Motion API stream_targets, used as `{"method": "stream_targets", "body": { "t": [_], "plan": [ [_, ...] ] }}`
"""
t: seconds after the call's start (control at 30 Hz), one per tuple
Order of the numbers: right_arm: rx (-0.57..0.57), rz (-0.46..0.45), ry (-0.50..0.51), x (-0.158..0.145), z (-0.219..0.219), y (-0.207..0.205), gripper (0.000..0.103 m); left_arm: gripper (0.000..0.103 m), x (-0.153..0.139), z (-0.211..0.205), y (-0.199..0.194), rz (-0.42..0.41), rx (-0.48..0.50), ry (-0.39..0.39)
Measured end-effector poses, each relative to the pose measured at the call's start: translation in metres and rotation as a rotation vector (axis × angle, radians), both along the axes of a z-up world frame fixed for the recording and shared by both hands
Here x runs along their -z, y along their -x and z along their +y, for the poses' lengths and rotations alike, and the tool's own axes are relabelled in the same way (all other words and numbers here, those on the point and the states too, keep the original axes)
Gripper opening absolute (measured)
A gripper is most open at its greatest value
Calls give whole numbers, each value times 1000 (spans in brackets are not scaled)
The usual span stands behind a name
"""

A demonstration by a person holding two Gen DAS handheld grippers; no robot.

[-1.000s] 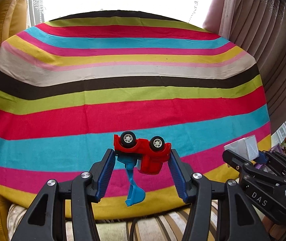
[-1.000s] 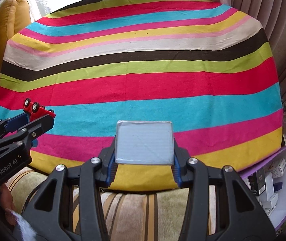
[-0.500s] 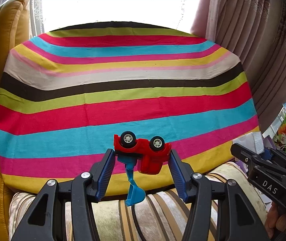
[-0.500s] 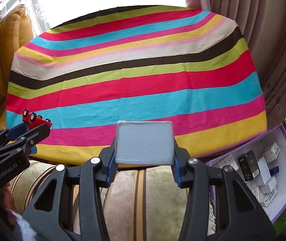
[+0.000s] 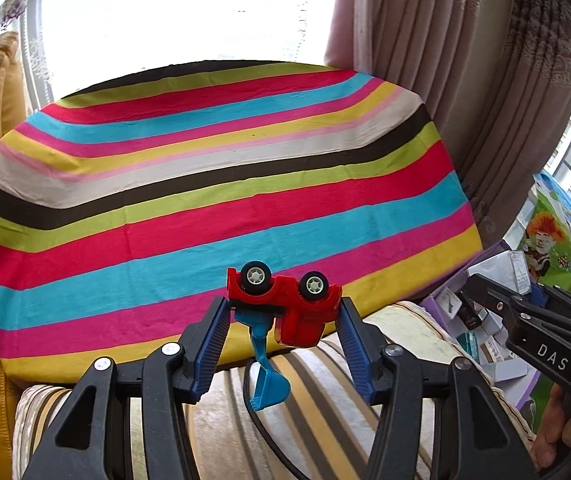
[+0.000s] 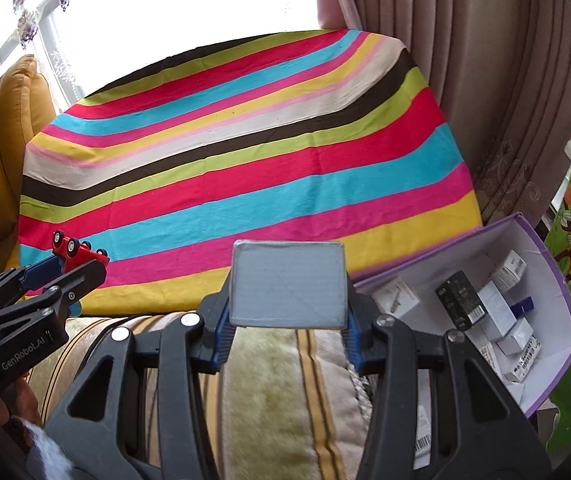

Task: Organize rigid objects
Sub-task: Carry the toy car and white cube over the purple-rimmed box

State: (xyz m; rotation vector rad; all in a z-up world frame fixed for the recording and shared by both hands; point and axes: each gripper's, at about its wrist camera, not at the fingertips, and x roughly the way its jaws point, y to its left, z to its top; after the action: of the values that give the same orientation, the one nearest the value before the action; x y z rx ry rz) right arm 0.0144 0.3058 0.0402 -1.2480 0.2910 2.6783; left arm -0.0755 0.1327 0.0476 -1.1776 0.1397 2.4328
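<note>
Left wrist view: left hand-held gripper (image 5: 284,320) clamps a red toy excavator (image 5: 285,304) upside down, wheels up — above the striped cloth's (image 5: 205,184) near edge. Right hand-held gripper (image 6: 288,316) grips a grey box (image 6: 288,285) between its pads — purple-rimmed box (image 6: 561,280) lies at its right.

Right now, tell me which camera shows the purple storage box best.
The right wrist view: the purple storage box lies open at lower right, its white inside and small cartons visible. The left wrist view shows only a sliver of its purple edge, mostly hidden behind the right gripper.
</note>
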Motion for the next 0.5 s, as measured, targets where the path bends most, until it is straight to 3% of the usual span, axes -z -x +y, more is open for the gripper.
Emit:
{"method": "stream_targets", "body": {
  "t": [0.5],
  "plan": [
    [53, -56, 58, 11, 42, -47, 49, 55, -4, 51, -40, 0, 140, 43]
  ]
}}
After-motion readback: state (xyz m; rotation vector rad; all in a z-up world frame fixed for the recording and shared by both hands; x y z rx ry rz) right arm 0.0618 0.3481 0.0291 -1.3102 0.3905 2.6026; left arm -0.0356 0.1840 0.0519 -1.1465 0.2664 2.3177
